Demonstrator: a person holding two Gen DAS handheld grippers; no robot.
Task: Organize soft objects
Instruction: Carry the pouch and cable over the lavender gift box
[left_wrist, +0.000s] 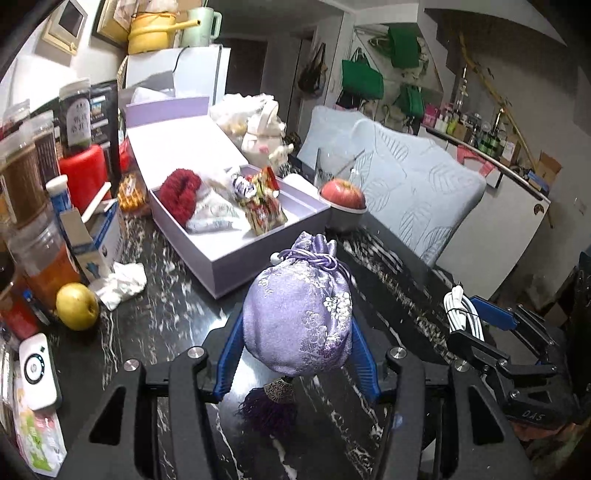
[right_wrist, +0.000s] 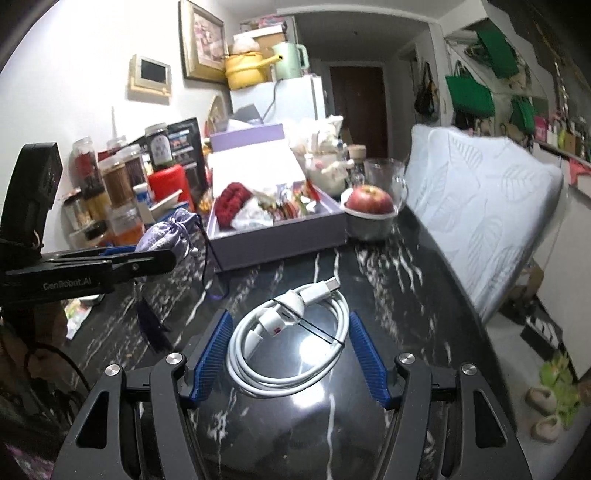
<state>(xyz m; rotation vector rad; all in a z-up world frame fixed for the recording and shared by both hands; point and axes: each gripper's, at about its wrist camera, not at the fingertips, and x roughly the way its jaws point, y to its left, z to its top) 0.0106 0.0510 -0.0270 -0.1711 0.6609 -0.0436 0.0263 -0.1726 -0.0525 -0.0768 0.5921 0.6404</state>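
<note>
My left gripper is shut on a purple brocade drawstring pouch with a dark tassel, held above the black marble table. The pouch also shows in the right wrist view. My right gripper is shut on a coiled white cable, also seen in the left wrist view. The open lilac box ahead holds a red knitted item, a white cloth and snack packets. In the right wrist view the box is straight ahead.
A red apple in a metal bowl stands right of the box. A yellow apple, crumpled tissue, jars and a small carton crowd the left. Pale blue pillows lean at the right table edge.
</note>
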